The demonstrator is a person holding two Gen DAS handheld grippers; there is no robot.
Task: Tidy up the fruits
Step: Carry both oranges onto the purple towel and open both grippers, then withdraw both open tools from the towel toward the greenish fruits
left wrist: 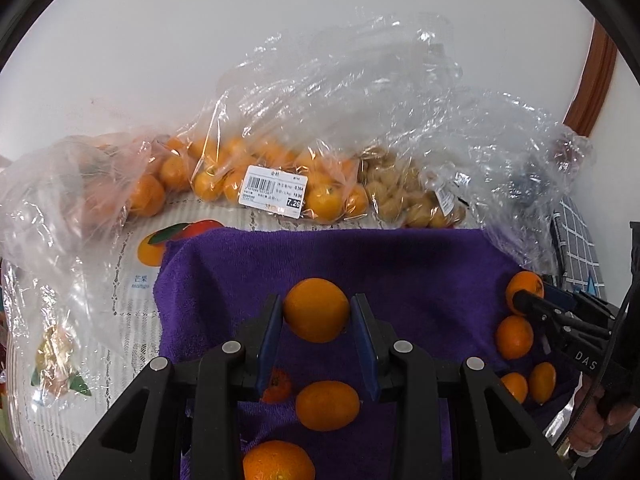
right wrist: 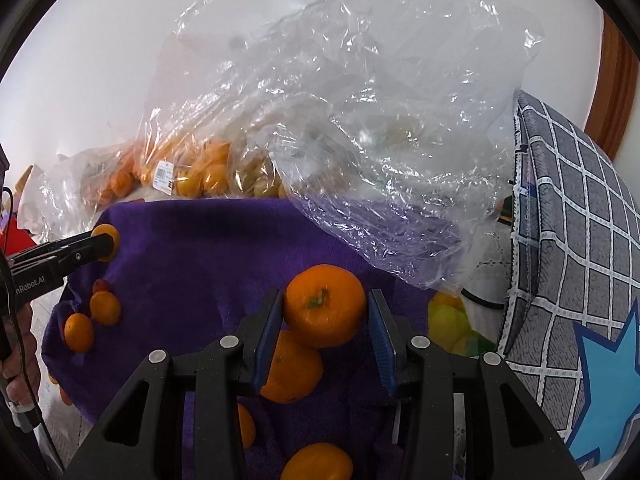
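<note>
Left wrist view shows our left gripper (left wrist: pixel 316 316) with its jaws clamped on a small orange fruit (left wrist: pixel 316 310), one blue pad on each side of it, so the fruit is held by its widest part and cannot roll out. It hangs above a purple towel (left wrist: pixel 400 264) where more of the same fruits lie loose: two just below the jaws and a small group at the right edge. We think the towel is there to stop the round fruits from rolling on the counter (left wrist: pixel 132 320), which has a printed cover.

At the far side, against the white wall, clear plastic bags (left wrist: pixel 276 168) lie on their sides, one with orange fruits and a price label (left wrist: pixel 273 191), one with paler fruits (left wrist: pixel 408 196). These bags look like the source of the fruits.

Right wrist view shows our right gripper (right wrist: pixel 324 312), its jaws closed on a larger mandarin (right wrist: pixel 324 306) with the green stem scar turned toward the camera. It is over the right part of the towel, near another mandarin (right wrist: pixel 294 368) directly under it. An empty crumpled bag (right wrist: pixel 380 216) lies over the far right corner of the towel. A checked grey cushion (right wrist: pixel 580 260) stands at the right.

We judge that each side gathers its own size: small fruits left, larger ones right.
</note>
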